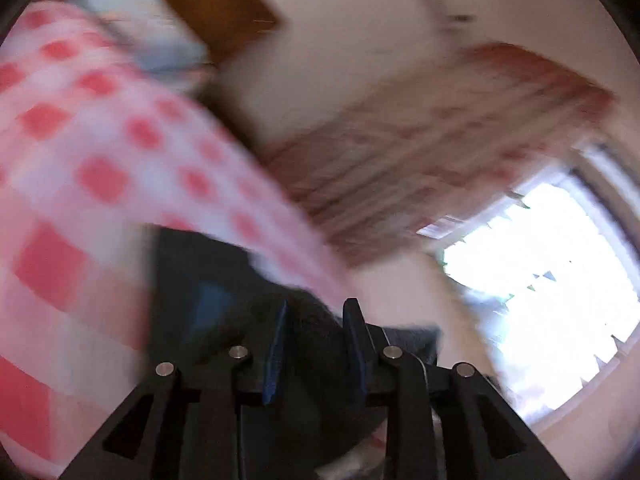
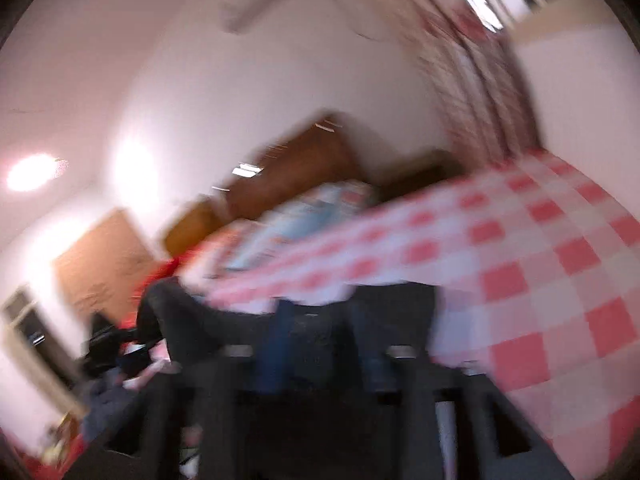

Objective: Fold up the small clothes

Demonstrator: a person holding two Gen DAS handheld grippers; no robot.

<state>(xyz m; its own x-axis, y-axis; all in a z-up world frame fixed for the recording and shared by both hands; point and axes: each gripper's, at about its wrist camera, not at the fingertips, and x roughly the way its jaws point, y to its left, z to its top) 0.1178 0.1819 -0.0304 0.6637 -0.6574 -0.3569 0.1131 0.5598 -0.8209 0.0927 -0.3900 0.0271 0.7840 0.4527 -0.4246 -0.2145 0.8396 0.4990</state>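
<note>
Both views are heavily blurred. A dark garment (image 1: 192, 264) hangs over the red-and-white checked cloth (image 1: 100, 140) that covers the surface. My left gripper (image 1: 317, 306) has its blue fingers (image 1: 276, 344) close together, and a bunch of the dark fabric fills the gap and touches both. In the right wrist view the same dark garment (image 2: 192, 320) stretches across just ahead of my right gripper (image 2: 320, 316). Its blue fingers (image 2: 274, 348) also stand narrow, with dark cloth between them. The checked cloth (image 2: 540, 260) lies behind and to the right.
A light blue folded pile (image 1: 152, 32) (image 2: 304, 216) rests at the far side of the checked cloth, in front of brown wooden furniture (image 2: 296, 168). A bright window (image 1: 540, 280) and patterned curtain (image 1: 440, 140) lie beyond. Loose clothes (image 2: 108, 392) are heaped at the lower left.
</note>
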